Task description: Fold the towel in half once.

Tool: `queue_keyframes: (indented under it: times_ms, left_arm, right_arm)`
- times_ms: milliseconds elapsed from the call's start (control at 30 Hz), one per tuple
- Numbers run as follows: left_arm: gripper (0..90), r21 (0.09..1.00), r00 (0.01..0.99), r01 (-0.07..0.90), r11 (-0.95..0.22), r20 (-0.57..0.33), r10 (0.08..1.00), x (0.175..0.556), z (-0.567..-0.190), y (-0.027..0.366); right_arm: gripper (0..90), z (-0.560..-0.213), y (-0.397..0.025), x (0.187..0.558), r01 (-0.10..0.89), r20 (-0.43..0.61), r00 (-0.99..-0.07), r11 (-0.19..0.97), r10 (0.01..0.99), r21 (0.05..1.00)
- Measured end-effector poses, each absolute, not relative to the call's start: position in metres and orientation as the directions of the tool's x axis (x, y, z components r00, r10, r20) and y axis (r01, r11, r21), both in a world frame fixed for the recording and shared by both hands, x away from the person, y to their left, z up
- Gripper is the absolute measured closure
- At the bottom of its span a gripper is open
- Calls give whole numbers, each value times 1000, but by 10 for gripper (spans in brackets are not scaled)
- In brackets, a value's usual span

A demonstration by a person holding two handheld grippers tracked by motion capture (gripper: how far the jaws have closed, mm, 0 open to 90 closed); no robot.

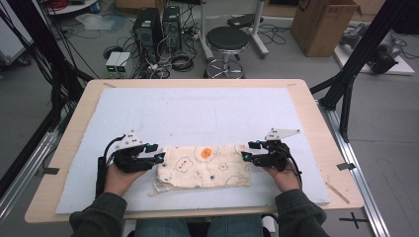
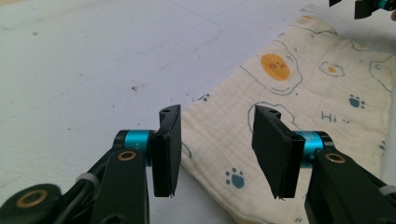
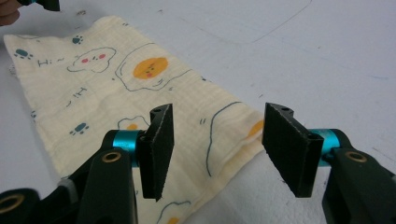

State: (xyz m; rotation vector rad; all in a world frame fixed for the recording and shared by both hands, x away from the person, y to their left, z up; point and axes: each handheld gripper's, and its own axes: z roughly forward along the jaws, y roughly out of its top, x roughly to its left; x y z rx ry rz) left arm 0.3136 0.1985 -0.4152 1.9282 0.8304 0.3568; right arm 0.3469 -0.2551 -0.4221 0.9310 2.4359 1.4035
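Note:
A cream cloth (image 1: 203, 167) printed with fried eggs and paw prints lies folded into a strip on the white mat (image 1: 197, 118), near the front edge. My left gripper (image 1: 159, 153) hovers open at the cloth's left end; between its jaws I see the cloth's near edge (image 2: 219, 144). My right gripper (image 1: 245, 151) is open at the right end, its jaws straddling the cloth's corner (image 3: 219, 135). Nothing is held by either. In the left gripper view the cloth (image 2: 303, 93) stretches away to the right; in the right gripper view the cloth (image 3: 107, 79) stretches away to the left.
The mat covers most of the wooden table (image 1: 321, 128). Beyond the table stand a round stool (image 1: 227, 40), computer towers (image 1: 148, 29) with loose cables, and a cardboard box (image 1: 321, 24). Black frame posts (image 1: 346, 84) rise at the table's right side.

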Motion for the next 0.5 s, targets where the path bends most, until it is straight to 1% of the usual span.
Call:
queue_keyframes:
  times_ms: [300, 500]
  left_arm:
    - [469, 874, 722, 391, -289, -97, 685, 307, -413, 201]
    - [447, 876, 720, 391, -283, -99, 687, 302, -412, 203]
  right_arm:
    - [353, -418, -257, 338, 420, 146, -786, 346, 601, 839]
    - [331, -416, -260, 332, 413, 139, -782, 338, 608, 846]
